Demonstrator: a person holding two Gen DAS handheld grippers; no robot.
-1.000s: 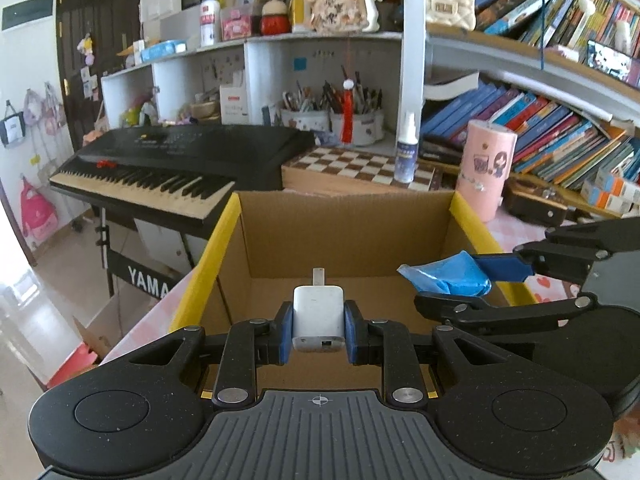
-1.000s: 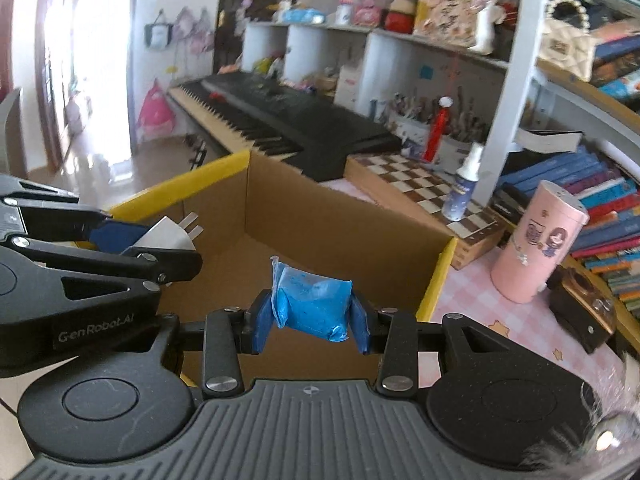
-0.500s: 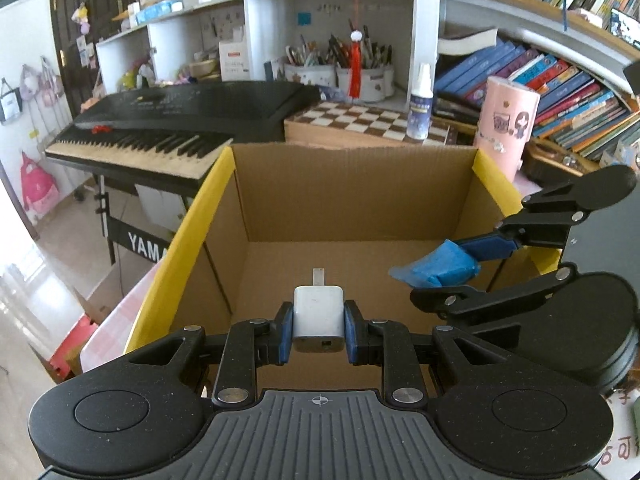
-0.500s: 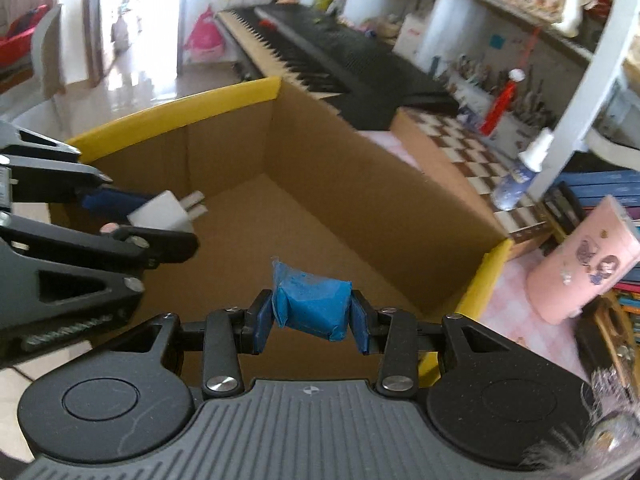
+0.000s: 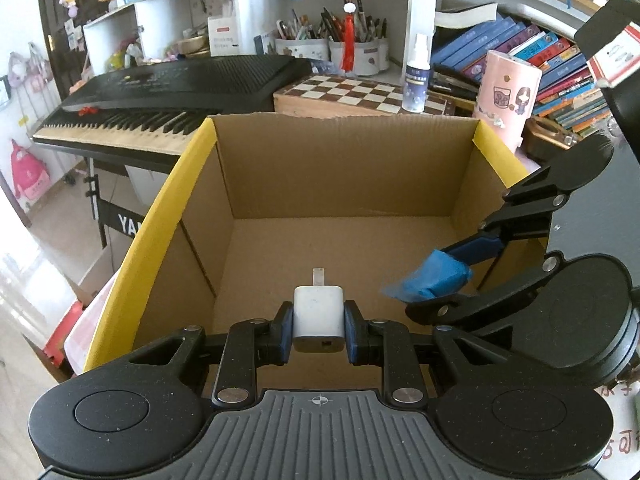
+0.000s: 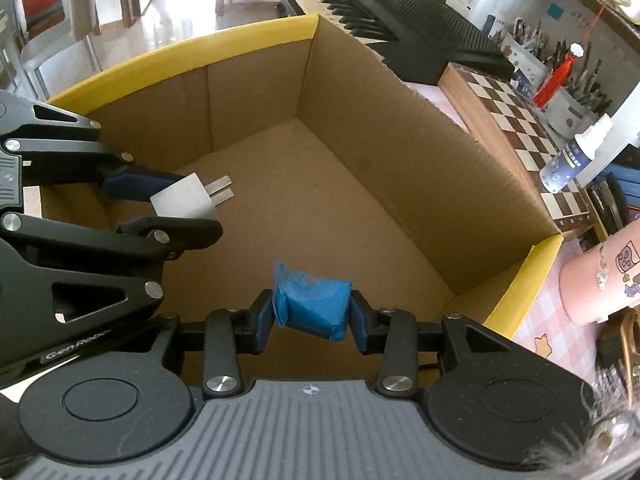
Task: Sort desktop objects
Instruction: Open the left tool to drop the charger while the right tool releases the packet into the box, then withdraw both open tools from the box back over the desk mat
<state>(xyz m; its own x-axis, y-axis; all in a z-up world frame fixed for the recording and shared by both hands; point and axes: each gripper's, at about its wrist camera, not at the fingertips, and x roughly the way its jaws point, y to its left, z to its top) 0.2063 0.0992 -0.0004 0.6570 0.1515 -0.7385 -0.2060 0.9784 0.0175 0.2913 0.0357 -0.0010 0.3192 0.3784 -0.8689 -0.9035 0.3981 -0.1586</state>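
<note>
The left gripper (image 5: 318, 330) is pinching a white plug adapter (image 5: 319, 316) between its fingers (image 5: 283, 334), which are drawn in narrow on the adapter's flat sides, so that its long axis is running straight out along the fingers with the metal prongs leading. The right gripper (image 6: 310, 322) is clamping a crumpled blue packet (image 6: 310, 306) in the same way, its fingers (image 6: 262, 320) standing a little wider and pressing on the packet's two ends, so the packet is lying crosswise between them. Both loads are hanging over the open cardboard box (image 5: 344, 172), inside its yellow-edged rim and above its bare brown floor, touching neither the floor nor the walls. The adapter is sitting toward the box's left half and the packet toward its right, the two grippers close beside each other but apart. Both grippers are tilting downward into the box, so the floor is lying directly ahead of and below each load; judging from this, simply opening the fingers would be dropping each thing inside. Beyond the far wall, a chessboard (image 5: 360, 94), a spray bottle (image 5: 416, 76) and a keyboard (image 5: 172, 88) are standing well clear.
</note>
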